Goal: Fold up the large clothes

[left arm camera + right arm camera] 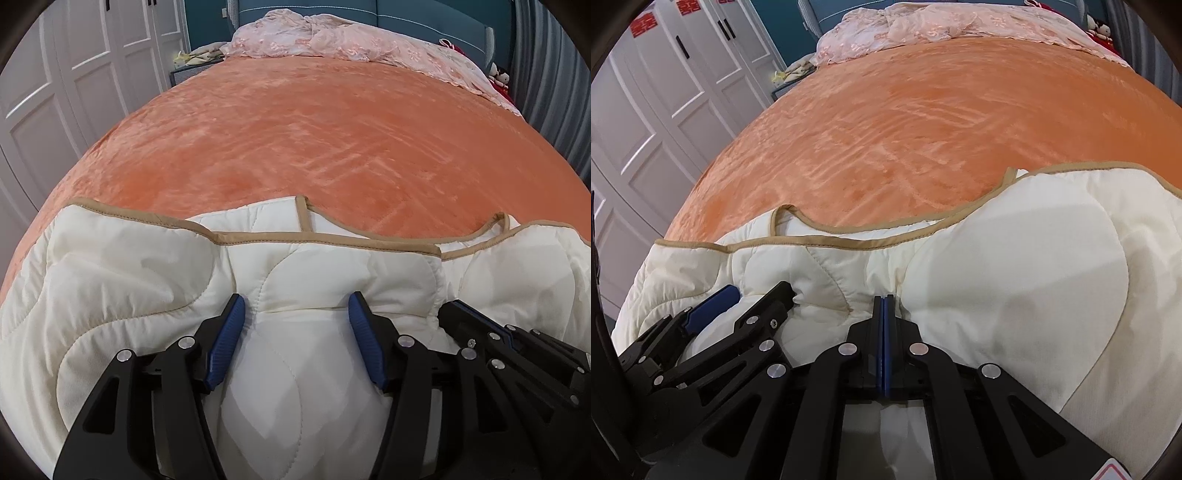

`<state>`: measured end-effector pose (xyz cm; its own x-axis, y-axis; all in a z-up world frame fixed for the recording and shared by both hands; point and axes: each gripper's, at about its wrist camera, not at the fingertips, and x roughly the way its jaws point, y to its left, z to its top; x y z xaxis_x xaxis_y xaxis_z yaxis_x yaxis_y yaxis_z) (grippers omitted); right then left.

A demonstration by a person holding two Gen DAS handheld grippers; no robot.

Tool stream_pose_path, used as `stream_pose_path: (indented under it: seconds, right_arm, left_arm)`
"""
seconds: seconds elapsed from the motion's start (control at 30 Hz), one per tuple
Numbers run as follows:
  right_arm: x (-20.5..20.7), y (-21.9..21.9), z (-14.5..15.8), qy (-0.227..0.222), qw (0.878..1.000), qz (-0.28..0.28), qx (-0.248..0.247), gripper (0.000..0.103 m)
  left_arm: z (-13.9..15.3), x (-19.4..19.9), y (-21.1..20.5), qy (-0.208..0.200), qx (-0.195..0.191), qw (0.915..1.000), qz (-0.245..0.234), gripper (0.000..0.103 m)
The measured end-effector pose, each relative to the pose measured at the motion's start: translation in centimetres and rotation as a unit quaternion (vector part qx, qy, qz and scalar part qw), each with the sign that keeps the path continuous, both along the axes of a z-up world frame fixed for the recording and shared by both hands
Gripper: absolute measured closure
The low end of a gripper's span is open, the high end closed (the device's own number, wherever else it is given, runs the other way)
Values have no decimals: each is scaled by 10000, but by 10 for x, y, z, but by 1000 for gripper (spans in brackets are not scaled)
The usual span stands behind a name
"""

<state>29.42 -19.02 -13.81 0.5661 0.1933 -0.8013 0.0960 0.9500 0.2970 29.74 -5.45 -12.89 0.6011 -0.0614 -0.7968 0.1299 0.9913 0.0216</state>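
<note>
Honestly, cream quilt [122, 280] bunched at bed's [295, 129] 6 o'clock edge. Right claw [884, 301] pressed together, pinching fold; left claw [297, 306] spread over puffy bulge, no bite. Thick padding could slip out, fold sags lopsided.

Red square paper stickers [645, 25] are stuck high on the white panelled wardrobe doors [665, 74] in the right wrist view, and each carries a symmetrical red character that looks like the Chinese double-happiness sign, though the strokes are too blurred to be sure. A red-bordered label corner [1115, 474] shows at the bottom edge of that view, its content cut off. Nothing else is legible.
</note>
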Motion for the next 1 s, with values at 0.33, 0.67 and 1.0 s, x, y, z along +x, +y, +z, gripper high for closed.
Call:
stream_pose_path:
  seconds: [0.33, 0.67, 1.0]
  right_arm:
    - [-3, -1, 0, -236, 9996, -122, -12, 103]
    - [-73, 20, 78, -506, 9977, 30, -440, 91]
    - [-158, 58, 49, 247, 9992, 301, -60, 92]
  left_arm:
    - [4, -4, 3, -137, -99, 9999, 19, 46]
    - [75, -93, 120, 1, -766, 9942, 757, 20]
    - [45, -152, 243, 799, -2249, 9529, 1872, 19]
